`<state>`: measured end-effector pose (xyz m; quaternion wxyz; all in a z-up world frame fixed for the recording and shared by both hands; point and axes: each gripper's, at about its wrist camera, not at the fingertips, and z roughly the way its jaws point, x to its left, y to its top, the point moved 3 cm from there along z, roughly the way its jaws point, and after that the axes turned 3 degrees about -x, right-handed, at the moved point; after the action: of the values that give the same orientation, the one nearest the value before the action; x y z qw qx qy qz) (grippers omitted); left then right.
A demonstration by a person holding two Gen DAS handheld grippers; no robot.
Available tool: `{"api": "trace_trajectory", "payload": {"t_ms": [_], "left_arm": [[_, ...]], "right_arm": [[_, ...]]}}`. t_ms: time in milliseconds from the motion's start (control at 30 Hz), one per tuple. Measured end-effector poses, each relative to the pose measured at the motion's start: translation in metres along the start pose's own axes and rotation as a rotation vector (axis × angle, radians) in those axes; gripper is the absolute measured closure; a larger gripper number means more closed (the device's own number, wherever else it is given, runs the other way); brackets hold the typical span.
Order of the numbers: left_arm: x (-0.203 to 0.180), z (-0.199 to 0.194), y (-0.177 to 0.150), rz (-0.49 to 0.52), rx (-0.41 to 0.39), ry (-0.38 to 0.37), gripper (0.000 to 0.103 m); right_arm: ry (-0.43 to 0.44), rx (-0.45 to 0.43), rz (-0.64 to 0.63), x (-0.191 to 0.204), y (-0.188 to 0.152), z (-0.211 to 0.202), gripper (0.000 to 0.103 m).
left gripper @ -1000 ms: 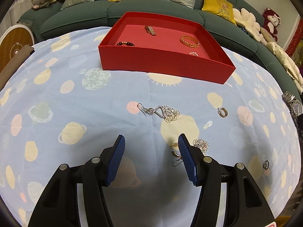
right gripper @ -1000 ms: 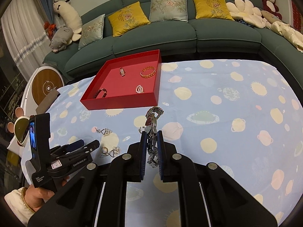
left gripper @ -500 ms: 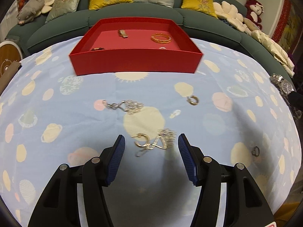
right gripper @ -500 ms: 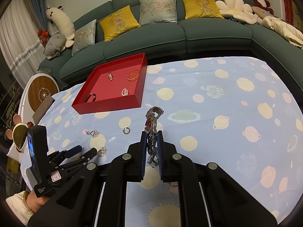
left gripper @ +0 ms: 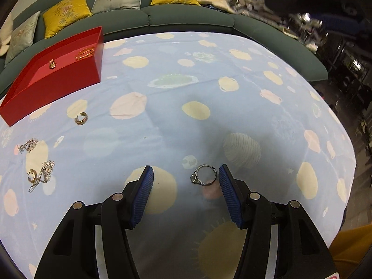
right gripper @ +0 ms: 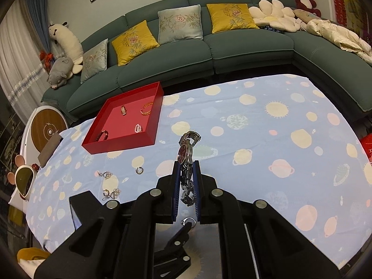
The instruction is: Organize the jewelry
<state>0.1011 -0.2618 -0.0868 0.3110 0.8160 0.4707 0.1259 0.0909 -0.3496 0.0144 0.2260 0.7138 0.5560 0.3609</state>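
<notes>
A green sofa (right gripper: pixel 209 53) curves behind the table, which is covered by a pale blue cloth (right gripper: pixel 255 139) printed with planets and suns. The red tray (right gripper: pixel 125 144) stands on the cloth near its sofa-side edge and serves as the landmark. Inside the tray lie a gold bangle (right gripper: pixel 146 109), a small gold clasp piece (right gripper: pixel 123 110), a dark bead bracelet (right gripper: pixel 102 135) and a pearl-like ring (right gripper: pixel 138 128).

Outside the tray, just off its near wall, a gold hoop (left gripper: pixel 81 118) lies on the cloth; farther from the tray lie a silver dangling earring (left gripper: pixel 28 144) and a tangle of gold and silver earrings (left gripper: pixel 39 174).

The right gripper (right gripper: pixel 186 181), away from the tray toward the viewer, has its pads clamped on the band of a metal wristwatch (right gripper: pixel 186 153), whose red dial stands up above the fingertips.

The left gripper (left gripper: pixel 186 181), well away from the tray, has its jaws spread wide and holds nothing. A silver ring (left gripper: pixel 203 174) with a stone lies on the cloth between them, close to the right-hand pad.
</notes>
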Motion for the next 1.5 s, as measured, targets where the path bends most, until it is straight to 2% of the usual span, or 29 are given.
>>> {"api": "trace_trajectory", "payload": {"t_ms": [33, 67, 167, 267, 300, 500, 833, 1167, 1333, 1400, 1500], "left_arm": [[-0.003, 0.001, 0.000, 0.017, -0.008, 0.012, 0.053], [-0.005, 0.003, 0.000, 0.036, -0.015, 0.032, 0.055], [-0.009, 0.003, -0.002, 0.067, -0.037, 0.044, 0.085], [-0.009, 0.000, -0.003, 0.077, -0.036, 0.039, 0.086], [-0.008, -0.001, -0.004, 0.077, -0.036, 0.038, 0.098], [0.014, -0.018, -0.004, 0.040, -0.025, 0.044, 0.098], [0.066, -0.069, 0.010, -0.073, -0.085, 0.035, 0.098], [0.124, -0.107, 0.036, -0.186, -0.167, 0.093, 0.098], [0.158, -0.123, 0.063, -0.222, -0.216, 0.139, 0.098], [0.174, -0.127, 0.077, -0.222, -0.237, 0.174, 0.098], [0.205, -0.126, 0.102, -0.248, -0.259, 0.187, 0.098]], "right_arm": [[-0.004, -0.002, 0.000, -0.003, 0.000, -0.001, 0.093], [-0.008, -0.005, -0.001, -0.006, 0.001, -0.003, 0.093], [-0.011, -0.008, 0.005, -0.013, 0.001, -0.006, 0.093], [-0.012, -0.006, 0.016, -0.020, 0.000, -0.009, 0.093], [-0.013, -0.007, 0.018, -0.022, 0.000, -0.010, 0.093], [-0.002, -0.019, 0.021, -0.027, 0.000, -0.019, 0.093], [0.027, -0.028, 0.016, -0.014, 0.002, -0.022, 0.093], [0.095, 0.004, -0.057, 0.042, 0.001, -0.001, 0.093], [0.135, 0.023, -0.072, 0.073, 0.010, 0.025, 0.093], [0.144, 0.030, -0.094, 0.090, 0.017, 0.040, 0.093], [0.170, 0.043, -0.139, 0.114, 0.032, 0.067, 0.093]]}}
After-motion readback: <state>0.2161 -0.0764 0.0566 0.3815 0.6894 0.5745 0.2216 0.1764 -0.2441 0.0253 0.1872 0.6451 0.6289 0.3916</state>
